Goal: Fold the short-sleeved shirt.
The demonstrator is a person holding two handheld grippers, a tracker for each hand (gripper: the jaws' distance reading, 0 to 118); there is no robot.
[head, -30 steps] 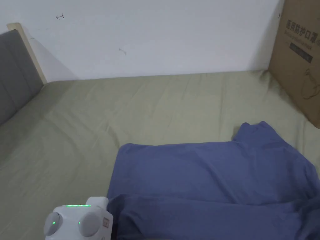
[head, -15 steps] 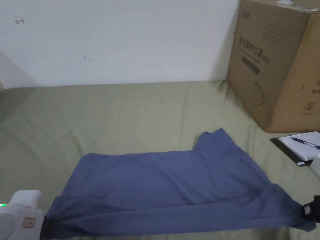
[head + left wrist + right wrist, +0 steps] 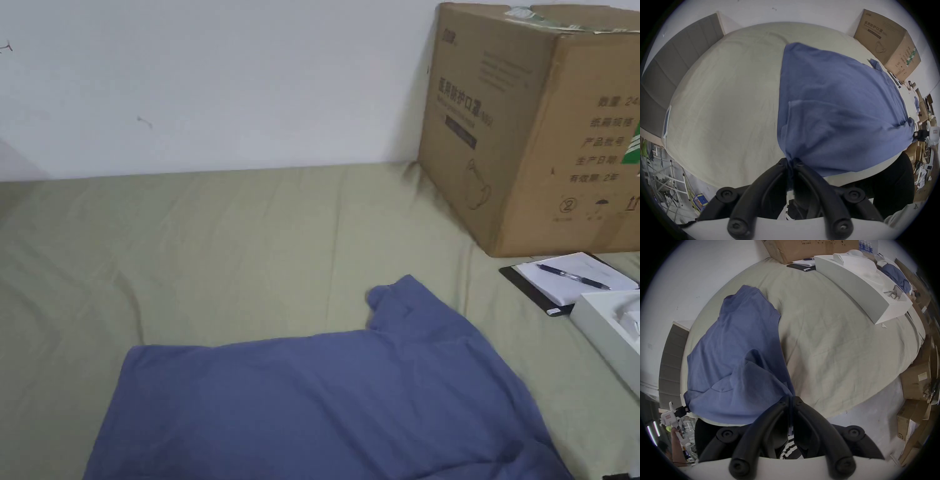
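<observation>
A blue short-sleeved shirt (image 3: pixel 325 400) lies spread on the olive bed sheet (image 3: pixel 237 250), one sleeve pointing toward the wall. In the left gripper view my left gripper (image 3: pixel 790 161) is shut on a bunched corner of the shirt (image 3: pixel 834 113) at the near bed edge. My right gripper (image 3: pixel 791 400) is shut on the opposite near corner of the shirt (image 3: pixel 737 345). The cloth stretches between the two, its near edge lifted off the bed. The right gripper (image 3: pixel 920 136) appears far off in the left gripper view, the left gripper (image 3: pixel 680 411) far off in the right gripper view.
A large cardboard box (image 3: pixel 531 125) stands against the wall at the right. Beside it lie a notebook with a pen (image 3: pixel 572 278) and a white box (image 3: pixel 615 337). A grey headboard (image 3: pixel 672 65) bounds the bed's left end. More cartons (image 3: pixel 916 386) stand on the floor.
The head camera has turned right, so the box and notebook came into view. The shirt's near edge has dropped out of the head view's bottom, along with both grippers.
</observation>
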